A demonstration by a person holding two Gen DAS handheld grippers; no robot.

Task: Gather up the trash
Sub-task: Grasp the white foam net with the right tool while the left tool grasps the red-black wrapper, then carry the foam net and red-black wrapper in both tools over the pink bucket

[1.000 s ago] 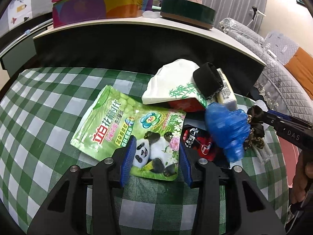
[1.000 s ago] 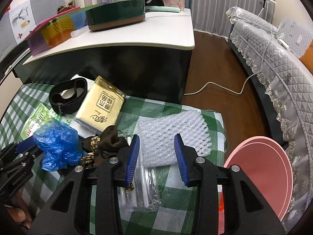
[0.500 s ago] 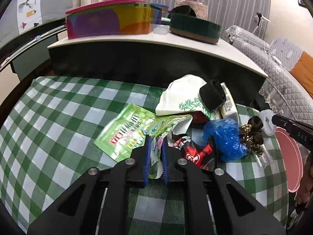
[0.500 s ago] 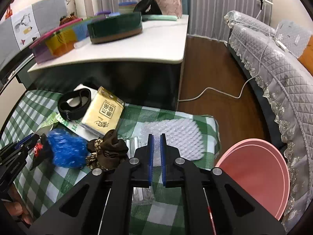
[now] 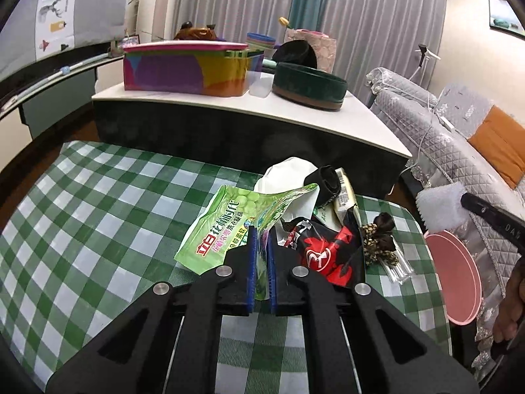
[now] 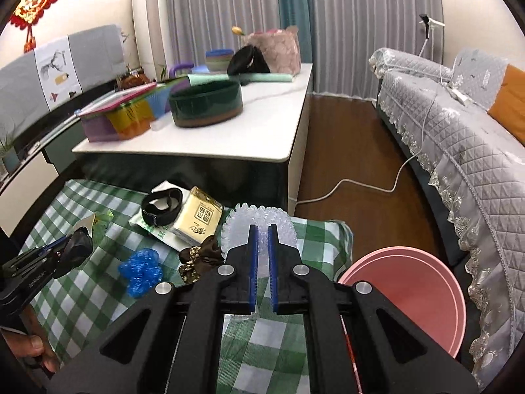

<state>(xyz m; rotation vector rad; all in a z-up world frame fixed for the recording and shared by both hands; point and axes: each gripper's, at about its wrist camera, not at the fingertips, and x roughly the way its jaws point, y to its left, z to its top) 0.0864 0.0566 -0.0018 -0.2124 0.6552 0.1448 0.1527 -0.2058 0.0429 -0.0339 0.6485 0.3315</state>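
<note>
Both grippers have a piece of trash pinched and lifted off the checked cloth (image 5: 98, 216), so the step in hand looks like the carry to the pink bin (image 6: 407, 295), which stands on the floor just off the table's right edge. The left gripper (image 5: 259, 239) is clamped on a corner of the green pouch (image 5: 226, 223), which hangs crumpled above the red-and-black wrapper (image 5: 325, 249). The right gripper (image 6: 261, 246) is closed on the white foam net (image 6: 259, 220), held near the bin. Next, I judge, the right should swing over the bin's mouth and let go; the left has farther to travel across the table (the pouch may drag the wrapper along). The blue wad (image 6: 141, 271), tissue pack (image 6: 197, 218) and black band (image 6: 162, 203) remain on the cloth.
</note>
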